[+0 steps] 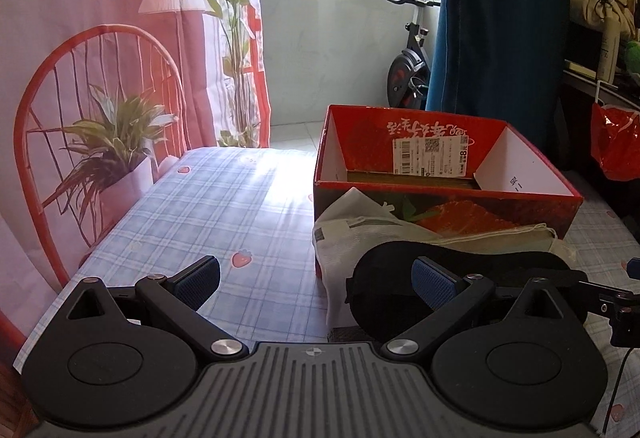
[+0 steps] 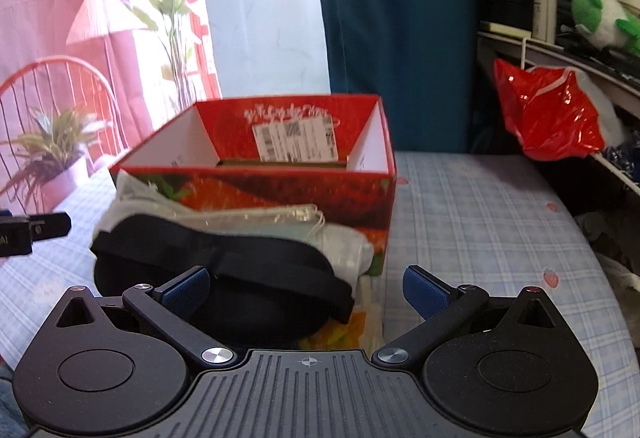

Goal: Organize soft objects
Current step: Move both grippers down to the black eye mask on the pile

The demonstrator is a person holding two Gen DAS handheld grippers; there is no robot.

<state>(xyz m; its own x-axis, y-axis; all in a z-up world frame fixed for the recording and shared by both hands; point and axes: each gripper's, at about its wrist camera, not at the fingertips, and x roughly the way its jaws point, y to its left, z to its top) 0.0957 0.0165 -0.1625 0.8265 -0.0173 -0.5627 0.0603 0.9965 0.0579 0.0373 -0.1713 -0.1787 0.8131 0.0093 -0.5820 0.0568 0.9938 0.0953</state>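
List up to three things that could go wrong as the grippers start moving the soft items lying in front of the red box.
1. The black eye mask lies on the pale pouch; a careless pinch may take both or drag the pouch.
2. The pile leans against the red box; pushing forward may shove the box along the checked cloth.
3. The left gripper and right gripper, both open, approach the same pile and may collide.

Between our blue-padded fingers point(image 2: 188, 288) we see a black eye mask point(image 2: 224, 262), beyond them a red strawberry-printed box point(image 2: 304, 194), beneath them a blue-and-white plaid sheet point(image 1: 224, 206)
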